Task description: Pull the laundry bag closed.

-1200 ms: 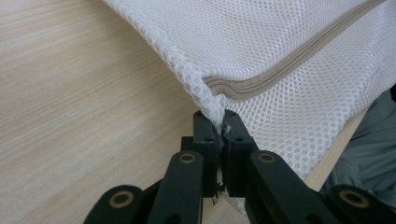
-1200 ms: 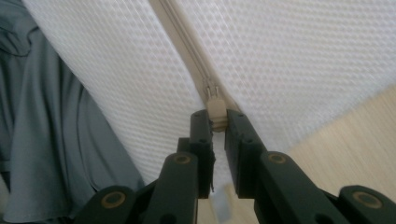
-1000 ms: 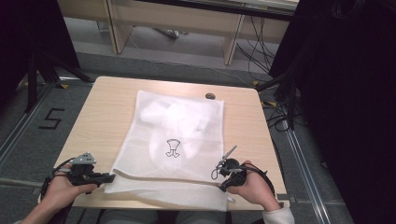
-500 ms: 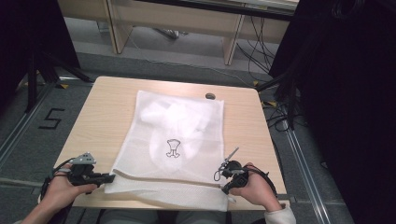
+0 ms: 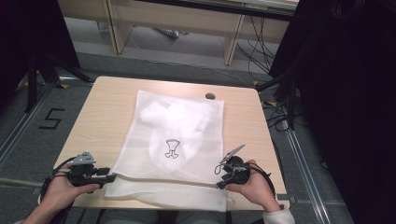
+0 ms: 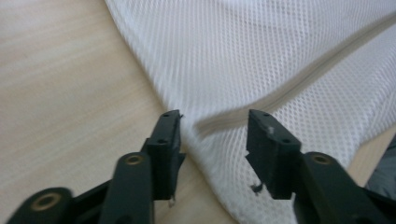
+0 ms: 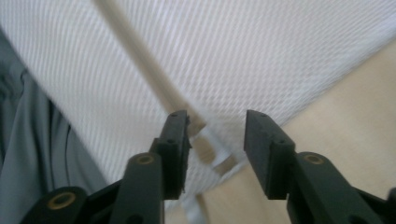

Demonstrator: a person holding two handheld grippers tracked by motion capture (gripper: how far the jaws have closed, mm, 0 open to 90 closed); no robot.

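Your mesh laundry bag (image 5: 175, 140) lies flat on the surface (image 5: 102, 107), its near edge hanging slightly over the front rim toward you, with a white garment (image 5: 173, 123) showing through the mesh.

Change noted: your right gripper (image 5: 223, 180) has drawn in from a second ago. Its jaws now sit at the bag's near right corner rather than just off it. Your left gripper (image 5: 112, 177) has held its place at the near left corner throughout. The bag itself has not shifted.

Jaw state: in the left gripper view, the left gripper's (image 6: 212, 135) jaws stand apart, and the end of the zipper tape (image 6: 280, 93) lies between them, not yet pinched. In the right gripper view, the right gripper's (image 7: 215, 135) jaws also stand apart, with the zipper line (image 7: 140, 60) running down to a small white pull tab (image 7: 217, 156) just between them. That view is blurred, so whether either jaw touches the tab cannot be told.

Assessment: both tools are now staged at opposite ends of the zipper edge. You appear ready to pinch the left end as an anchor and take the pull with the right. Nothing is gripped yet, so the zipper work has not begun.
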